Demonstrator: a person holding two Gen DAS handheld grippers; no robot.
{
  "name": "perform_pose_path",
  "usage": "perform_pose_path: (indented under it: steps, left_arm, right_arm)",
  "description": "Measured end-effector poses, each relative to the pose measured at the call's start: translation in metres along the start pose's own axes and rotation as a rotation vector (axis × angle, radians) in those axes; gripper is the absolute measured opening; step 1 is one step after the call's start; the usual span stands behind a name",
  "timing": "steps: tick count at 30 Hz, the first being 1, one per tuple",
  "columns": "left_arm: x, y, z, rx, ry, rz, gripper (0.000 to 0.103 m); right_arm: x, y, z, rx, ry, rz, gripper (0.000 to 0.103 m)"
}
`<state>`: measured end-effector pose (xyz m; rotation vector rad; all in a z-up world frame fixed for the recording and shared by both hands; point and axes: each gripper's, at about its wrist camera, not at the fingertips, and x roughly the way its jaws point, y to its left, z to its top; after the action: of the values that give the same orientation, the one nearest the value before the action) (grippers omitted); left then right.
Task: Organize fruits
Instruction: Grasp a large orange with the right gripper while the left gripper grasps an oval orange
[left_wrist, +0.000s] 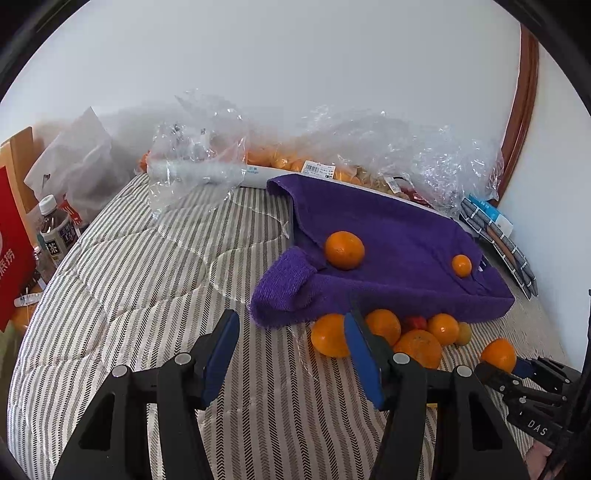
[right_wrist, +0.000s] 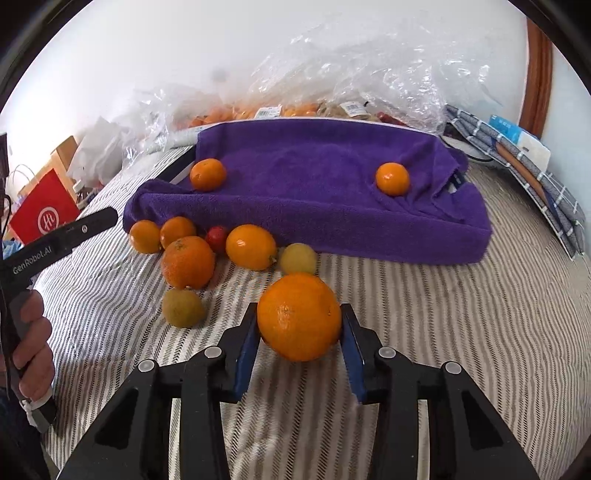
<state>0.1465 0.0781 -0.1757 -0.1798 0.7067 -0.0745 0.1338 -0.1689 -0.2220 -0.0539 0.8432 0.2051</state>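
Large orange clamped between right gripper fingers, left gripper fingers apart, empty

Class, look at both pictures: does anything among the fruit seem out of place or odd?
Yes. A small red fruit sits alone among the oranges beside the purple towel. Two oranges lie apart on top of the towel, while the rest are heaped loosely on the striped cover.

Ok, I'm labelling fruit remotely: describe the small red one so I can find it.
Find the purple towel on the striped bedding. Along its near-left edge lies a cluster of oranges. The small red fruit sits among them, the only red piece, smaller than any orange.
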Motion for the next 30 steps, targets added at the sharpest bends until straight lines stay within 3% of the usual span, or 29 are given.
perform_pose_path:
  steps: [11, 26, 30]
  left_arm:
    - [0.018, -0.017, -0.009, 0.044, 0.122, -0.096, 0.057]
    - [0.037, -0.031, -0.005, 0.054, 0.172, -0.1, 0.057]
    - [0.036, -0.033, -0.005, 0.064, 0.167, -0.106, 0.04]
  right_arm:
    - [-0.012, -0.037, -0.007, 0.061, -0.042, -0.035, 0.041]
    - [-0.014, -0.042, -0.01, 0.078, -0.062, 0.019, 0.041]
    - [-0.013, -0.043, -0.01, 0.087, -0.064, 0.031, 0.041]
